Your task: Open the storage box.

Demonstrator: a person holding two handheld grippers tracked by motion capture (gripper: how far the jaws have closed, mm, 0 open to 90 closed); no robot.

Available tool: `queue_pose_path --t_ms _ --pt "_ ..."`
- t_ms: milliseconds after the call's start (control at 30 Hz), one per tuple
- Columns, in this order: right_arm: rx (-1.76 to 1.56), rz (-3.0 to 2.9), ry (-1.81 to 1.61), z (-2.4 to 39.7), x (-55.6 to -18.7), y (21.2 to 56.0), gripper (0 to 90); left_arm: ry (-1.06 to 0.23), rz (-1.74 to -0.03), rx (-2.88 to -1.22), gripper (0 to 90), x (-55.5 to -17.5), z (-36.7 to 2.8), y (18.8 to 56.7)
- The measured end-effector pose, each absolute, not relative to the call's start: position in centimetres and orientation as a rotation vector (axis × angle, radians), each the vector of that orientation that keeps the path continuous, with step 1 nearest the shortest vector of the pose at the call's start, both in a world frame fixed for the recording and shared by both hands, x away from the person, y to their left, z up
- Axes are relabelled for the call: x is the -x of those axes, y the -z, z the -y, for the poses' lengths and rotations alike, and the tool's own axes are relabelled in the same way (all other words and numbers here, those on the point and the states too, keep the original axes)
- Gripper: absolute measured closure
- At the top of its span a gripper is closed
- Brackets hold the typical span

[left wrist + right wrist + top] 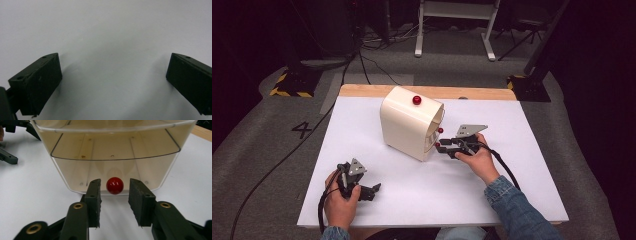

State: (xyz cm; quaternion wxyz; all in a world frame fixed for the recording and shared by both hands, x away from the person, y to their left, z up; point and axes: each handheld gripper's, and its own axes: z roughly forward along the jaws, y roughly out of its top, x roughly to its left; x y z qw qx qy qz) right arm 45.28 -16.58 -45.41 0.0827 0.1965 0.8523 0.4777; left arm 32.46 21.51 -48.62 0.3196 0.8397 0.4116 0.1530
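Note:
A cream box (407, 125) with rounded corners stands on the white table (512, 175), a red knob (416, 100) on its top. Its front (112, 145) faces right and is translucent. At that front's lower edge sits a small red ball knob (114, 186). My right gripper (115, 183) is level with this knob, one jaw on each side of it, and a gap shows on both sides. From above, the right gripper (443, 147) is at the box's front bottom corner. My left gripper (373, 190) rests open near the table's front left, with bare table between its jaws (114, 56).
A second red knob (440, 130) shows higher on the box's front. A wooden strip (482, 93) runs along the table's far edge. Cables trail over the grey floor (272, 150) on the left, and white frame legs (489, 45) stand beyond the table.

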Motion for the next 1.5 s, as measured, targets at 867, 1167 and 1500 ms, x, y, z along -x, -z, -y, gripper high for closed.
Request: queue_pose_path --t_ms 867,1167,1500 --pt "-0.58 -2.519 -1.4 17.3 -44.5 45.2 74.3 -0.389 -1.087 -2.203 0.1 -32.5 -21.5 48.6" --pt "-0.607 -2.508 -1.401 19.5 -43.2 44.8 74.2 -0.388 -1.086 -2.203 0.1 -32.6 -21.5 48.6" --pt "-0.64 -2.499 -1.397 22.1 -41.7 44.6 74.3 -0.388 -1.088 -2.21 0.1 -32.6 -21.5 48.6"
